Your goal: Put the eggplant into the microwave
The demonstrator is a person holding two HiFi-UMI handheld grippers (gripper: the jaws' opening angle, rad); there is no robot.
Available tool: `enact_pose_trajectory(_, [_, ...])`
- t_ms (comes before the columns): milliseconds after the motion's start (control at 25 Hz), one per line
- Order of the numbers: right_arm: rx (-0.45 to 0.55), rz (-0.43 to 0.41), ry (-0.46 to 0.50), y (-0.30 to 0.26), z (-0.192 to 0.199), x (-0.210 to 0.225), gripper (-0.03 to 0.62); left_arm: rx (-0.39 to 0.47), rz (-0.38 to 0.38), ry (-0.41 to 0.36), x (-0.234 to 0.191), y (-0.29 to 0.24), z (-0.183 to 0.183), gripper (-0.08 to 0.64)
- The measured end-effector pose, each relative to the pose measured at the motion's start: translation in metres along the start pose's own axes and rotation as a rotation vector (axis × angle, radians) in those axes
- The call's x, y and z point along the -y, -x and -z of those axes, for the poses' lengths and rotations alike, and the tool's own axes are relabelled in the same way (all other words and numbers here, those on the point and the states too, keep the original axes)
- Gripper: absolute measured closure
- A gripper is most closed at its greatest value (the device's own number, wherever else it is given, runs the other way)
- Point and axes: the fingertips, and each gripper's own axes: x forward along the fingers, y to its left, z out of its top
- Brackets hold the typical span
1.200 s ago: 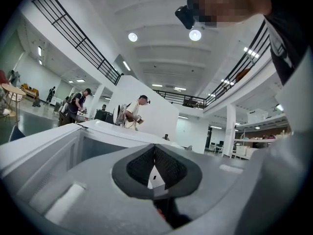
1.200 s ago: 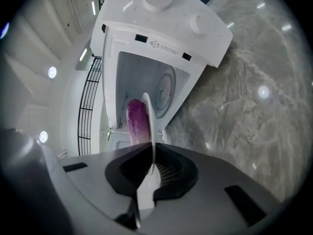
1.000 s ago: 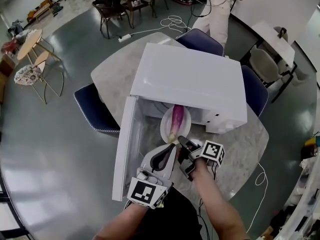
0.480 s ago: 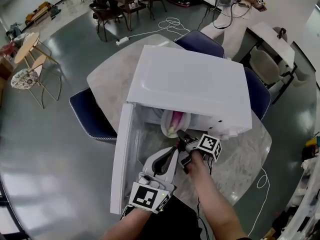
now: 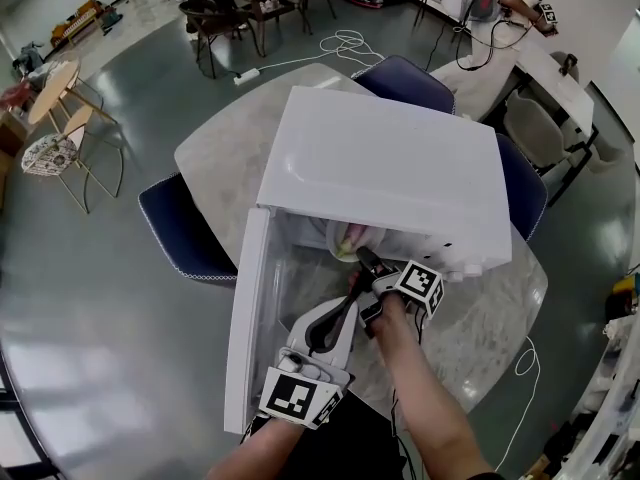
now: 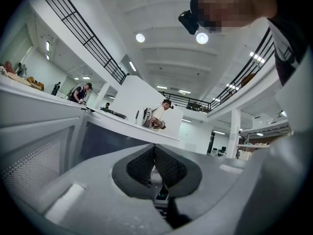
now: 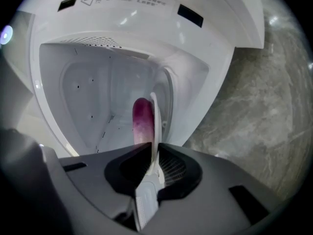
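1. The plate has gone deeper into the open microwave. A second ago it sat at the mouth; now only its near edge shows.
2. The eggplant lies on that plate, inside the cavity, so the task looks nearly done.
3. The right gripper is clamped on the plate's rim.
4. The left gripper is pressed closed on nothing, by the door.

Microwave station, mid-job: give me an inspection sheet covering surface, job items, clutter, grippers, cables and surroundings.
Surface: marble table bears the microwave, door swung open.
Job's things: eggplant lies on a white plate in the cavity opening.
Clutter: nothing seen.
Grippers: right gripper shut on the plate's rim; left gripper shut, empty, near the door.
Cables: white cable and power strip on the floor beyond the table.
Surroundings: blue chairs round the table; people beyond.
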Motion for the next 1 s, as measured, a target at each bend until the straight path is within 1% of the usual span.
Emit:
enact_pose_trajectory(160, [0.026, -0.017, -0.008, 0.011, 0.004, -0.002, 0.511, -0.005, 0.006, 0.006, 0.002, 0.000, 0.001, 0.552])
enact_pose_trajectory(360, [0.021, 0.002, -0.044, 0.020, 0.015, 0.005, 0.503, -0.006, 0.011, 0.007, 0.002, 0.000, 0.004, 0.552])
enact_pose_trajectory(440, [0.013, 0.002, -0.071, 0.019, 0.021, 0.005, 0.510, -0.009, 0.011, 0.007, 0.002, 0.001, 0.004, 0.552])
enact_pose_trajectory(480, [0.012, 0.001, -0.080, 0.017, 0.022, 0.005, 0.548, -0.010, 0.010, 0.008, 0.002, 0.001, 0.004, 0.552])
enact_pose_trajectory(560, [0.014, -0.005, -0.084, 0.012, 0.021, 0.003, 0.572, -0.012, 0.009, 0.008, 0.001, 0.001, 0.004, 0.552])
enact_pose_trajectory(840, [0.052, -0.022, -0.080, -0.007, 0.005, 0.000, 0.574, -0.015, 0.008, 0.010, -0.001, -0.001, 0.008, 0.552])
enact_pose_trajectory(1000, [0.061, -0.013, -0.048, -0.017, 0.000, -0.001, 0.574, -0.023, 0.002, 0.016, -0.004, -0.002, 0.011, 0.552])
